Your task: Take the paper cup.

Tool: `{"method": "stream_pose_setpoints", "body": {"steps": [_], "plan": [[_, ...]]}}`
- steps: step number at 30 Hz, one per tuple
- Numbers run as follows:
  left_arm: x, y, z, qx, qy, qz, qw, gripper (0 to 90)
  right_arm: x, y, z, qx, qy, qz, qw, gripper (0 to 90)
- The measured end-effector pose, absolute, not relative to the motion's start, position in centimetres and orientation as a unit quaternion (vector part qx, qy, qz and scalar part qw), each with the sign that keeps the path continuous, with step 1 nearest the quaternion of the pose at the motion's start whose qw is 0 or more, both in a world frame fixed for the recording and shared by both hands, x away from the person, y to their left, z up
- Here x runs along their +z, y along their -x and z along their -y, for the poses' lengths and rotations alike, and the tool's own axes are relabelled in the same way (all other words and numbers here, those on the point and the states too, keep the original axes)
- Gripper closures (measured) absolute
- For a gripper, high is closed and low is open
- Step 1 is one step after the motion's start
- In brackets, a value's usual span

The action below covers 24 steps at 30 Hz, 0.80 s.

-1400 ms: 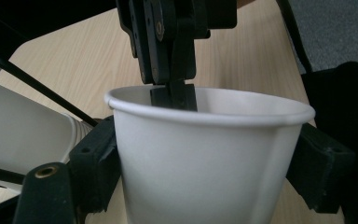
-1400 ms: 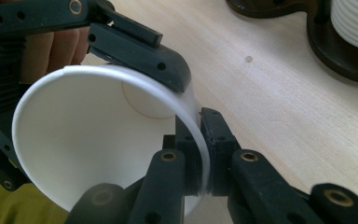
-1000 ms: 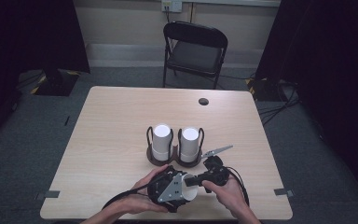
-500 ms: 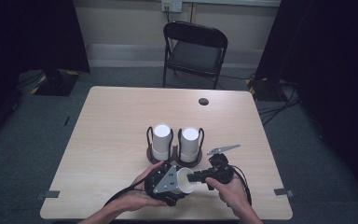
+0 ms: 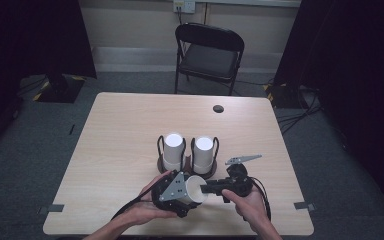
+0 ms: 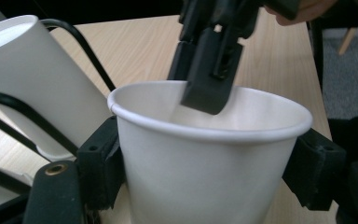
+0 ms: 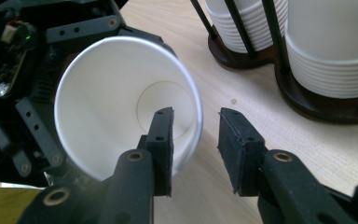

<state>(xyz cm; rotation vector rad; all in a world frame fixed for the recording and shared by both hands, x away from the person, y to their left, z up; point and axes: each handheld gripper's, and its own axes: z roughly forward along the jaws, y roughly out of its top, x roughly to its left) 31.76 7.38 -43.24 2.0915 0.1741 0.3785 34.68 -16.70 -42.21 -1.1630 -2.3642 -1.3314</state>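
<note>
A lab-style recording room is seen: a lone wooden surface (image 5: 130,130) on grey carpet, black curtains (image 5: 30,40) at nine and three o'clock, a folding chair (image 5: 209,52) at twelve.

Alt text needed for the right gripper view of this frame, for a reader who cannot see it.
The right claw straddles the rim of a white paper cup, one jaw inside the mouth, one outside, with a gap at the wall. The left claw holds the cup on its side. Two stacks of cups stand in black wire holders on the wooden table.
</note>
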Motion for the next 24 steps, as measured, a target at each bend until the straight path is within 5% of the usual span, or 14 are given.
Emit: {"method": "stream_pose_setpoints", "body": {"steps": [15,24], "plan": [[-42.1,-32.6,-10.2,0.160,-0.836,-0.128,0.509,24.7,-41.1,-34.3,18.4,-0.499,0.399,0.769,0.009,38.4],[-41.4,-32.6,-11.5,0.152,-0.810,-0.163,0.542,24.7,-41.5,-34.5,20.2,-0.494,0.428,0.756,-0.031,34.0]]}}
